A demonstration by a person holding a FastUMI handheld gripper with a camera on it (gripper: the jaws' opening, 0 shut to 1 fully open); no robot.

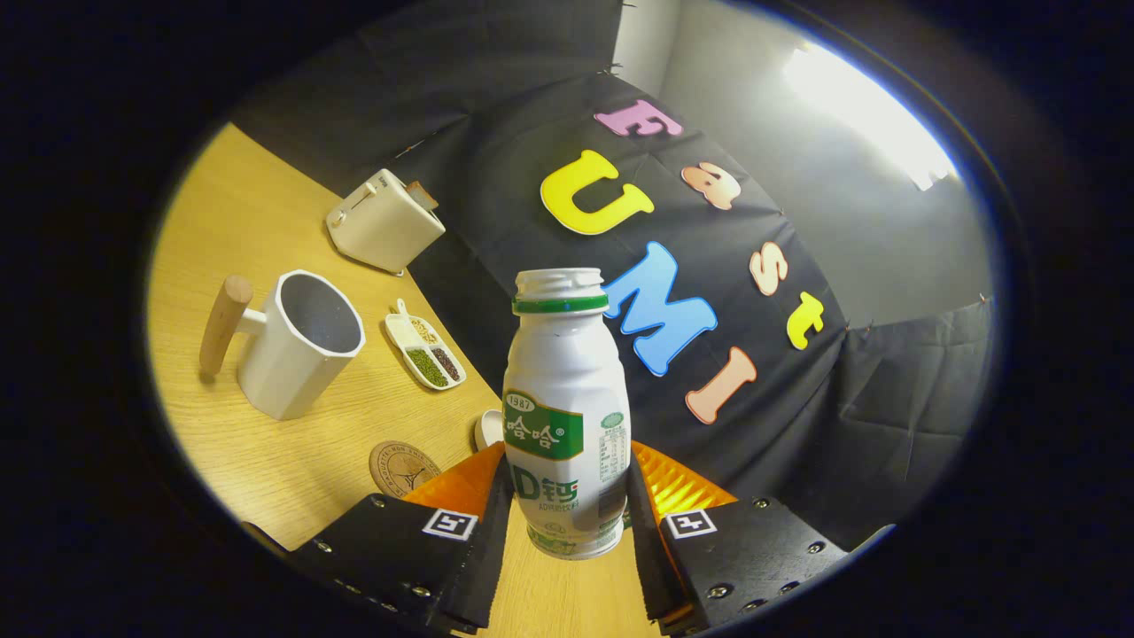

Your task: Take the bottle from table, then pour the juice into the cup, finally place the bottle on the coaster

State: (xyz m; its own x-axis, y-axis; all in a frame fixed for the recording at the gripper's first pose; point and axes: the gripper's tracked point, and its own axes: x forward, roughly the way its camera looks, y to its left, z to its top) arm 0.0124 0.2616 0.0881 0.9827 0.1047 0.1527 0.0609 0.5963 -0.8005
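The gripper [567,523] is closed on the lower part of the small white plastic bottle [565,408], lifted above the wooden table [266,461], so tilt its open mouth slowly toward the white angular cup [297,341], keeping over the rim.

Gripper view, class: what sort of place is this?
Probably a mock kitchen set in a cloth-walled booth: a toaster, a cup and a held bottle over a wooden table.
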